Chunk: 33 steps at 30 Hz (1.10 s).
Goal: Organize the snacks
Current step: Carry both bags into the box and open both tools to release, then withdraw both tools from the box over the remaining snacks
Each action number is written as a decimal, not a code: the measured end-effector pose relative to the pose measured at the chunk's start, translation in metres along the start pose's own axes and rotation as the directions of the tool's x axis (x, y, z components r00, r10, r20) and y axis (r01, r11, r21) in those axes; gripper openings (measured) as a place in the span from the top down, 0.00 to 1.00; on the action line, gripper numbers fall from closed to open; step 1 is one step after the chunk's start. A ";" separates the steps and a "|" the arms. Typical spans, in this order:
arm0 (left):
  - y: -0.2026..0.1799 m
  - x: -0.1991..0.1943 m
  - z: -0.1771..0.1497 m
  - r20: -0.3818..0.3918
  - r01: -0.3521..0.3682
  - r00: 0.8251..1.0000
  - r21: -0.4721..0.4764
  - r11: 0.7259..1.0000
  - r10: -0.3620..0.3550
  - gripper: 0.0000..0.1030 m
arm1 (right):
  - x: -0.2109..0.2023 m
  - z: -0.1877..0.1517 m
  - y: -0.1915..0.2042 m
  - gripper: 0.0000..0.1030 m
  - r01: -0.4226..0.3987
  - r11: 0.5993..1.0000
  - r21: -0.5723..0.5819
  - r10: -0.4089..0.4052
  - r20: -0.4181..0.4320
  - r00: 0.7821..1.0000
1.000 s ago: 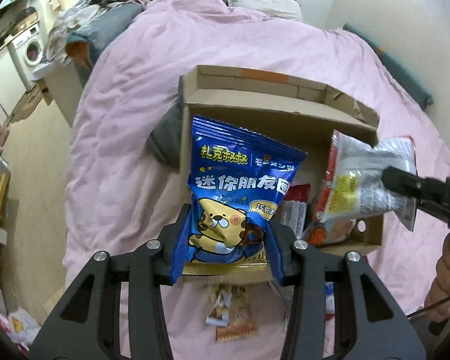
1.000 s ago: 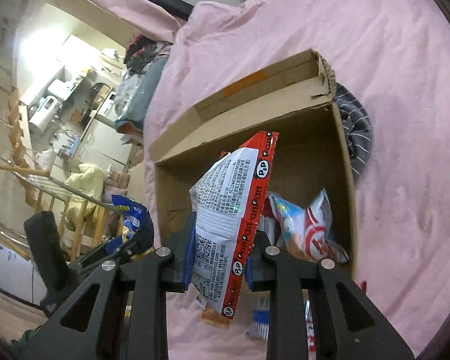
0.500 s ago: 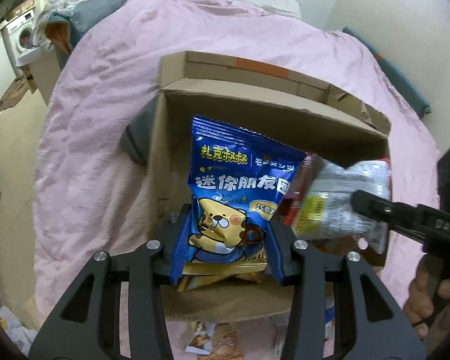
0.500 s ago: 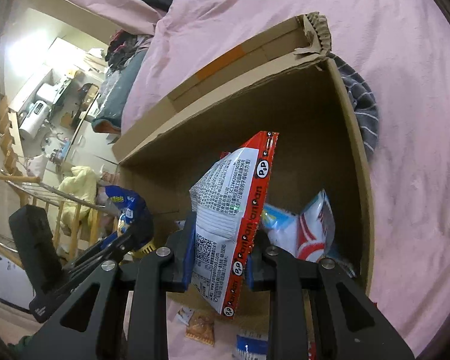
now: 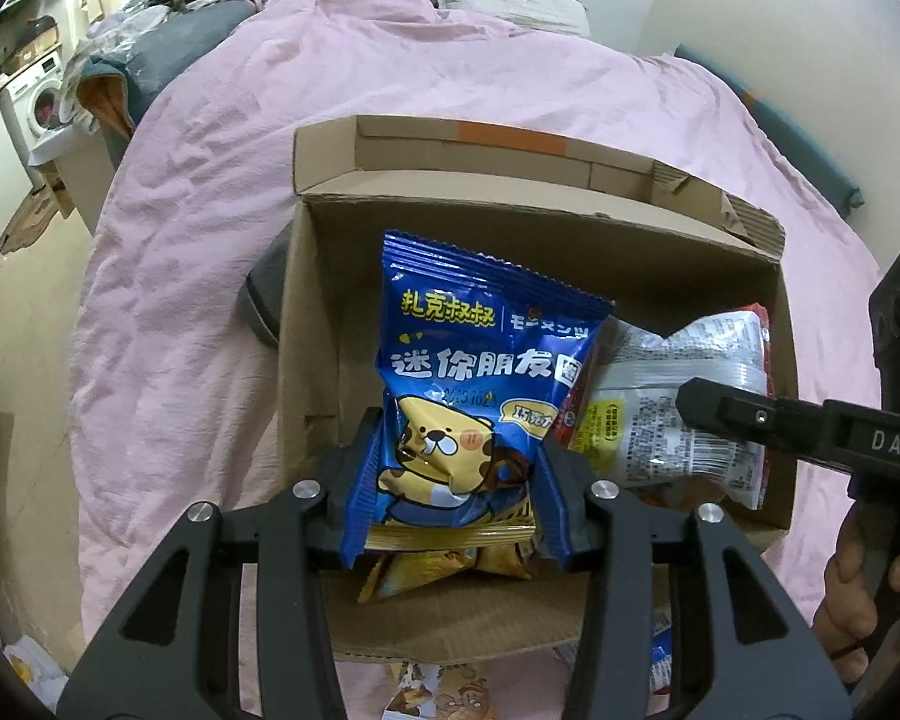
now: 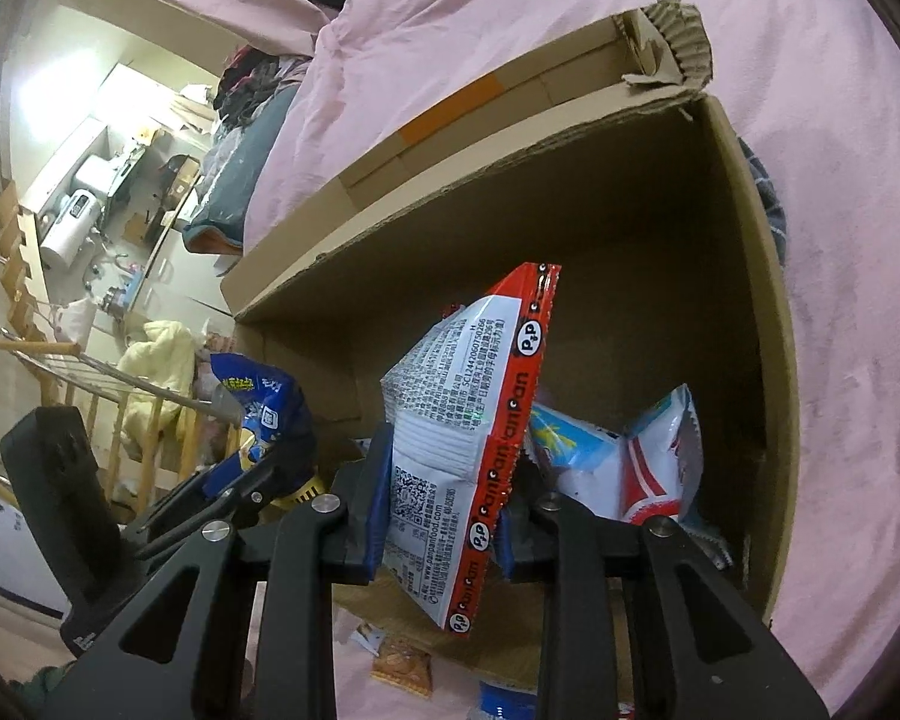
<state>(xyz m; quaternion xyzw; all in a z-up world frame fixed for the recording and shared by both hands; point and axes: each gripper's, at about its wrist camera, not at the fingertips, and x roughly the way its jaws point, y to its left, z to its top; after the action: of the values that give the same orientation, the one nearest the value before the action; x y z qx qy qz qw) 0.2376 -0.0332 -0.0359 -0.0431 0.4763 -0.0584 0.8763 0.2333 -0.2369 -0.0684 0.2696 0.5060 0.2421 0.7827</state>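
— Counting grippers first: how many, and what does each one hold?

— 2. The left gripper [image 5: 456, 480] pinches 1 blue snack bag [image 5: 480, 384] with a cartoon bear, its fingers pressed against the bag's lower sides. The right gripper [image 6: 444, 516] pinches 1 white and red snack bag [image 6: 468, 438], gripped near its lower half and standing upright.

— Where are those 2 bags?

— Both sit over the open cardboard box [image 5: 570, 216] resting on the pink blanket [image 5: 198, 252]. In the left wrist view the blue bag hangs above the box's near-left part, and the white and red bag [image 5: 672, 408] is just to its right, inside the box's outline, with the right gripper's finger [image 5: 750, 417] across it.

— What already lies in the box?

— From the left wrist view, 1 gold packet [image 5: 444, 564] shows under the blue bag. From the right wrist view, 1 white, blue and red packet [image 6: 624, 456] lies against the right wall; whether more lie beneath it I cannot tell.

— Anything outside the box?

— Yes. On the blanket by the near wall, the right wrist view shows 1 small orange packet [image 6: 403, 663] and 1 blue-topped item [image 6: 507, 699] at the picture's bottom edge. 1 dark cloth [image 5: 264, 294] pokes out beside the box's left wall. The person's right hand [image 5: 852, 594] holds that gripper's handle.
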 end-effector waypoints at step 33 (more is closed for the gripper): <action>0.008 -0.008 0.002 0.014 0.008 1.000 -0.049 0.999 -0.008 0.16 | -0.022 0.000 0.009 0.14 0.099 0.992 -0.081 -0.086 0.141 0.986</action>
<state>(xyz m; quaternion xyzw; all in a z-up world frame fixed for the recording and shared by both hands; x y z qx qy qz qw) 0.2351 -0.0238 -0.0291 -0.0668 0.4712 -0.0499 0.8780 0.2242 -0.2448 -0.0472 0.2271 0.4518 0.2084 0.8372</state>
